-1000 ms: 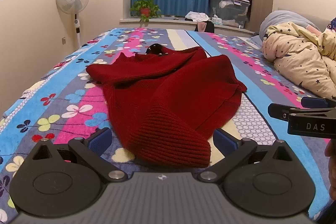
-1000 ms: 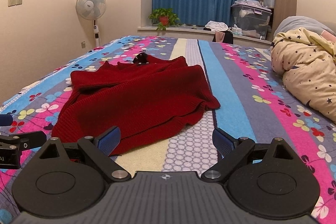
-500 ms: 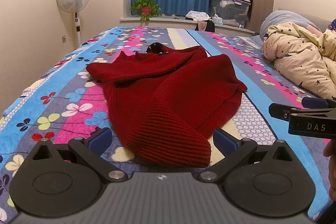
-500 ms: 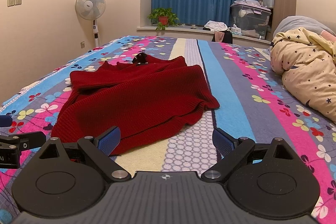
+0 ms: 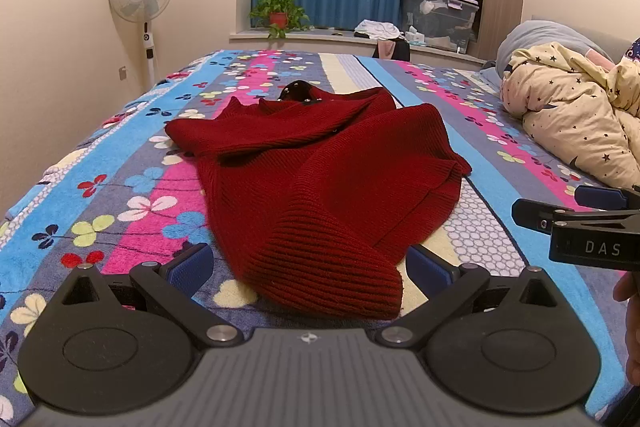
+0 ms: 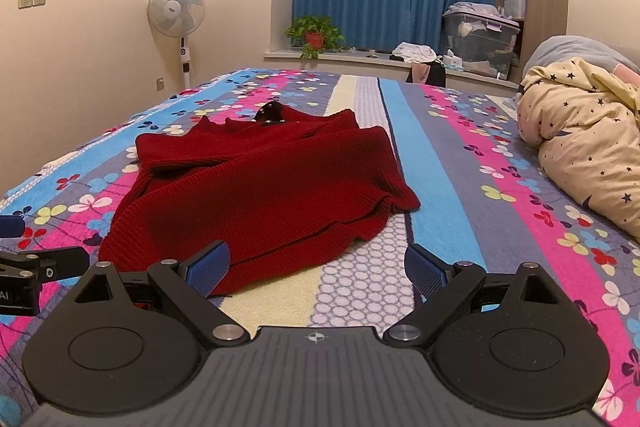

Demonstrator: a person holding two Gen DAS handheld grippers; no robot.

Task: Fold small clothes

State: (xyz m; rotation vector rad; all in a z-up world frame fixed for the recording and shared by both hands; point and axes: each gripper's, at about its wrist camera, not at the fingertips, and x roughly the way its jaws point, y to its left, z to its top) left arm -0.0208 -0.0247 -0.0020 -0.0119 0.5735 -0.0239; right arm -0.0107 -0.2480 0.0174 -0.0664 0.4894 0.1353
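dark red ribbed knit sweater (image 5: pixel 320 183) lies on the striped floral bedspread (image 5: pixel 120 187), long axis running straight away from both tools, hem nearest. the left gripper (image 5: pixel 308 263) stands wide open with the hem between its blue pads; the right gripper (image 6: pixel 316 267), also open and empty, sits off the hem's right corner, so the left looks nearer.

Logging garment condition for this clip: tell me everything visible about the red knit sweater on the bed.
The red sweater is a dark red ribbed knit, lying loosely bunched and partly folded over itself on the flowered striped bedspread. A wide ribbed hem or cuff points at the left gripper, whose open jaws flank it without clearly touching. A dark studded patch sits at the far end. The right gripper is open at the near right edge, holding nothing.
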